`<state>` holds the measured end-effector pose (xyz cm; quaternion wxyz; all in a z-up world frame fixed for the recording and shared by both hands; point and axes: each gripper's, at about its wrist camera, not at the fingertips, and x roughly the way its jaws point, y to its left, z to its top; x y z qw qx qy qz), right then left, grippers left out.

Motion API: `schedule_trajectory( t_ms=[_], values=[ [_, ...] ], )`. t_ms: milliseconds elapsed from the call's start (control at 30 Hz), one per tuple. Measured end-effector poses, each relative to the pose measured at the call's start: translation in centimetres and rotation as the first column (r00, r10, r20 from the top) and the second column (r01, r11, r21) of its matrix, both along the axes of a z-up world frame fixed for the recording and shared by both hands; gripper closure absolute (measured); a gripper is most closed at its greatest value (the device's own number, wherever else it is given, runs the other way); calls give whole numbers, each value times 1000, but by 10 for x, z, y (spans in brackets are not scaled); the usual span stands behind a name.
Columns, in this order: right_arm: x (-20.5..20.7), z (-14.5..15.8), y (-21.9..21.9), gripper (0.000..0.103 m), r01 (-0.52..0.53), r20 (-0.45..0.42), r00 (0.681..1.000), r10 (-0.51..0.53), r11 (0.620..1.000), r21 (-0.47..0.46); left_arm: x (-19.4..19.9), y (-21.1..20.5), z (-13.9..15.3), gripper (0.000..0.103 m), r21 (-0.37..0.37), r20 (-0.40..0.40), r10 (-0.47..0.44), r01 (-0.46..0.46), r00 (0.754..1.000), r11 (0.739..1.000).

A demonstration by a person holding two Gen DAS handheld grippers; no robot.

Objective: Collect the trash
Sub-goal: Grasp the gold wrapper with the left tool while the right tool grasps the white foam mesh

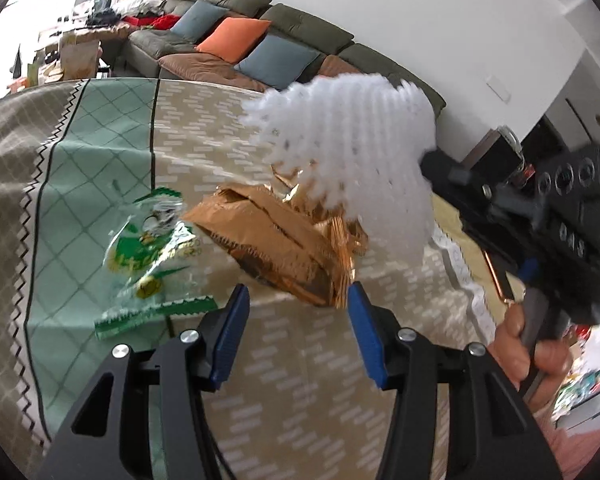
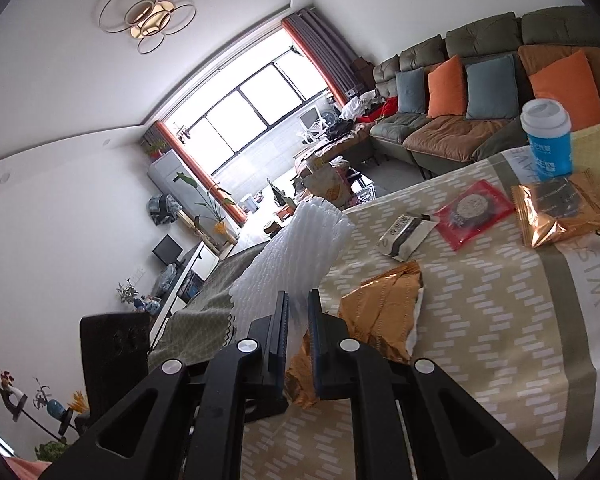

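a white foam fruit net [image 2: 300,248] is being pinched in the right hand-held gripper [image 2: 298,332] above the tabletop [image 2: 480,320]; the left hand-held gripper [image 1: 296,320] is being held open toward the crumpled gold foil wrapper [image 1: 276,240], best gripped mid-body.

Legible text I can log: tablecloth [image 2: 580,292], right edge of the right wrist view, large pale letters "WISH" and "HAVE"; wrapper and cup print unreadable.

Foam net [image 2: 296,252] up off the tablecloth [image 2: 480,340], above the torn wrapper [image 2: 384,316]. At two o'clock from that, three snack packets [image 2: 474,214] side by side, the cup [image 2: 548,140] behind them, sofa [image 2: 480,92] beyond.
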<state>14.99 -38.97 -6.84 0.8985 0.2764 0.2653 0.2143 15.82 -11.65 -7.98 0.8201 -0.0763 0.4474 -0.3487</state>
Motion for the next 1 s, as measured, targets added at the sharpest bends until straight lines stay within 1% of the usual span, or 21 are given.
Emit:
schedule_trajectory(
  t_ms=[133, 200, 233, 267, 333, 367, 567, 633, 667, 700, 767, 833, 900, 967, 1000],
  values=[
    [2, -4, -3, 93, 4, -12, 1000, -4, 1000, 7, 8, -1, 0, 52, -27, -26, 21, -22, 999, 999],
    [1, -6, -5, 93, 6, -15, 1000, -6, 1000, 9, 13, -1, -3, 62, -44, -48, 30, -32, 998, 999],
    [1, -7, -6, 93, 7, -17, 1000, -7, 1000, 12, 15, -1, -4, 69, -48, -58, 32, -35, 998, 998],
    [2, -8, -7, 93, 9, -19, 1000, -8, 1000, 13, 17, -1, -6, 79, -54, -67, 37, -41, 997, 998],
    [2, -10, -9, 93, 11, -24, 1000, -11, 1000, 14, 18, 0, -10, 91, -67, -83, 36, -41, 996, 997],
    [2, -10, -9, 93, 11, -27, 1000, -11, 1000, 14, 18, 1, -11, 95, -70, -83, 38, -44, 996, 997],
    [1, -13, -16, 93, 30, -32, 999, -29, 999, 17, 13, 5, -7, 96, -96, -59, 36, -42, 998, 995],
    [1, -13, -20, 93, 39, -32, 999, -38, 999, 14, 11, 4, -4, 95, -85, -48, 38, -42, 998, 995],
    [2, -13, -20, 93, 46, -32, 998, -46, 999, 8, 11, 5, -5, 93, -72, -59, 49, -53, 997, 996],
    [3, -13, -21, 93, 51, -34, 998, -51, 999, 0, 12, 8, -6, 89, -74, -74, 55, -61, 996, 995],
    [6, -14, -21, 93, 53, -42, 998, -54, 999, -8, 13, 10, -5, 74, -70, -69, 67, -72, 995, 995],
    [12, -16, -20, 93, 62, -61, 996, -64, 997, -36, 14, 13, -4, 65, -59, -62, 82, -86, 995, 995],
    [17, -19, -18, 93, 70, -83, 994, -75, 995, -67, 16, 16, -4, 61, -56, -69, 93, -97, 993, 994],
    [21, -24, -17, 93, 80, -108, 990, -92, 991, -109, 21, 18, -2, 49, -57, -76, 109, -113, 991, 992],
    [22, -26, -17, 93, 82, -116, 989, -95, 990, -117, 23, 18, -2, 47, -61, -82, 113, -118, 990, 991]
  ],
)
